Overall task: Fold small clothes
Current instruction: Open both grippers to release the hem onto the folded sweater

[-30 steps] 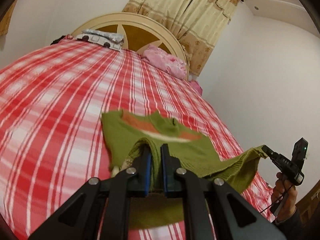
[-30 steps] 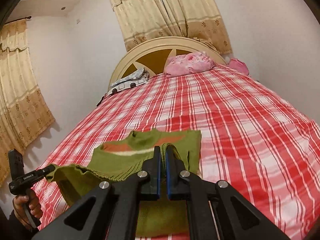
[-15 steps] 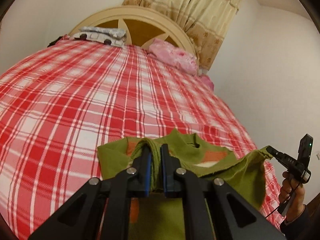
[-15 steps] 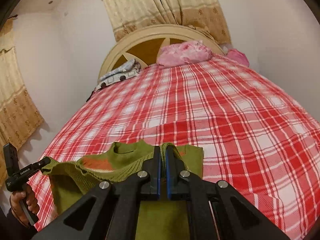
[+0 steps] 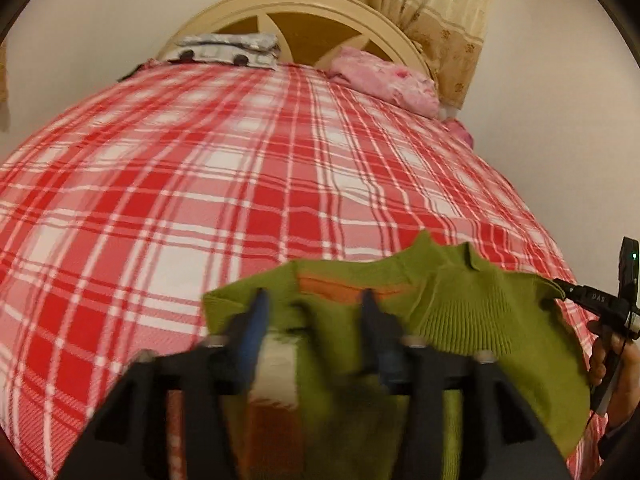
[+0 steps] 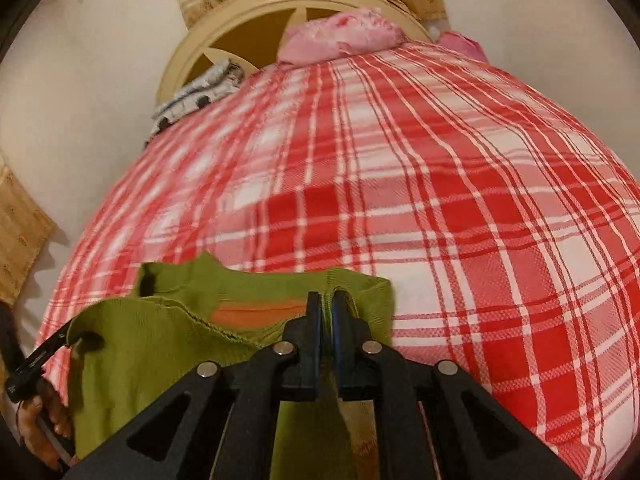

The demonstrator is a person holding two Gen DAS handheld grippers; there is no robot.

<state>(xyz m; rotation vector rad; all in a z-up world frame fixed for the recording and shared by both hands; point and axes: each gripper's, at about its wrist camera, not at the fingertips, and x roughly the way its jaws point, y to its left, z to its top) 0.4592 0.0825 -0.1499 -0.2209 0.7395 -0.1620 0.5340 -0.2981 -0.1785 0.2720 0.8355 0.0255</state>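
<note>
Left claw (image 5: 312, 312) now wide — ribbed green sweater (image 5: 460, 312) released; right claw (image 6: 326, 312) grips hem.

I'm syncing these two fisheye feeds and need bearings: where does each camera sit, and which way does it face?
Left wrist: on the left gripper, open and blurred, looking up the plaid bed over the green sweater; the right gripper and the hand holding it show at the right edge.
Right wrist: on the right gripper, shut on the sweater's edge, facing the headboard; the left gripper and its hand show at lower left.
Shared: sweater, bed, headboard, pink pillow.
</note>
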